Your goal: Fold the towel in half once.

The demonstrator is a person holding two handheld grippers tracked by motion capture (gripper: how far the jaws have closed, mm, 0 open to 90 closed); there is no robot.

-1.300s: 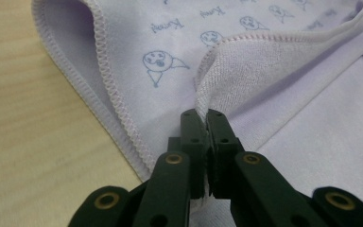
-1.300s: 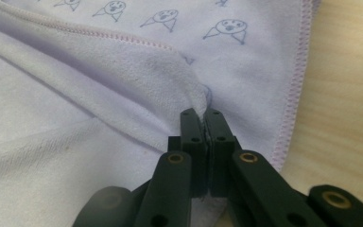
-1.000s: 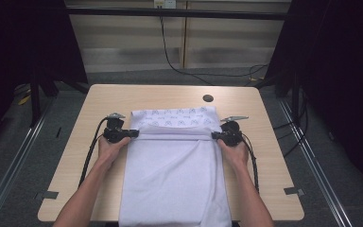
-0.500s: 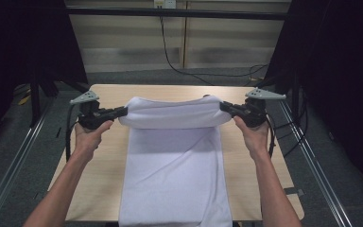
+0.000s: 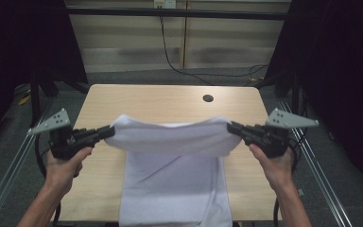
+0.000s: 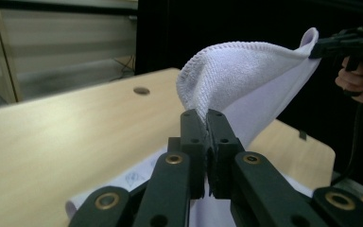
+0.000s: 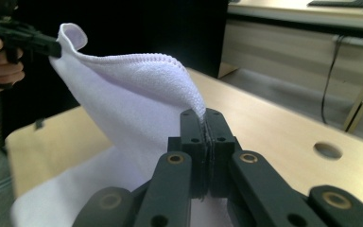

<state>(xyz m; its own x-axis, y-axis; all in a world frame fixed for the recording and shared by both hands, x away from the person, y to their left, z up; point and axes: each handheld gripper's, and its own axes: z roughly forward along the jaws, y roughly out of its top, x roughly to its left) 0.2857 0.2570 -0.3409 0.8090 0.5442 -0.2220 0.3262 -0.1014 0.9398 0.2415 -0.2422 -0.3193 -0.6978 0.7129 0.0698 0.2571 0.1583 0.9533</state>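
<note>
Holding a white towel [image 5: 170, 142] up by two corners, the person is stretching its lifted edge across the surface [image 5: 160, 101], left to right. The left claw [image 5: 105, 134] is pinching the left corner, jaws pressed together on the cloth, as its own view is showing [image 6: 207, 124]; the right claw [image 5: 232, 127] is clamping the right corner the same way [image 7: 203, 124]. The raised edge is sagging slightly between them, hanging in the air above the wood, while the rest of the towel is draping down toward the person and lying flat on the near part of the surface, running off the bottom of the high view. So the towel's long axis is pointing away from the person, with the held edge crosswise to it, and both claws are sitting level and equally near their corners; neither hand is leading. Any fold, I judge, is going to turn on carrying that edge forward or back along the long axis. The towel's near end is cut off, and the printed underlayer by the left claw is too blurred to read.
</note>
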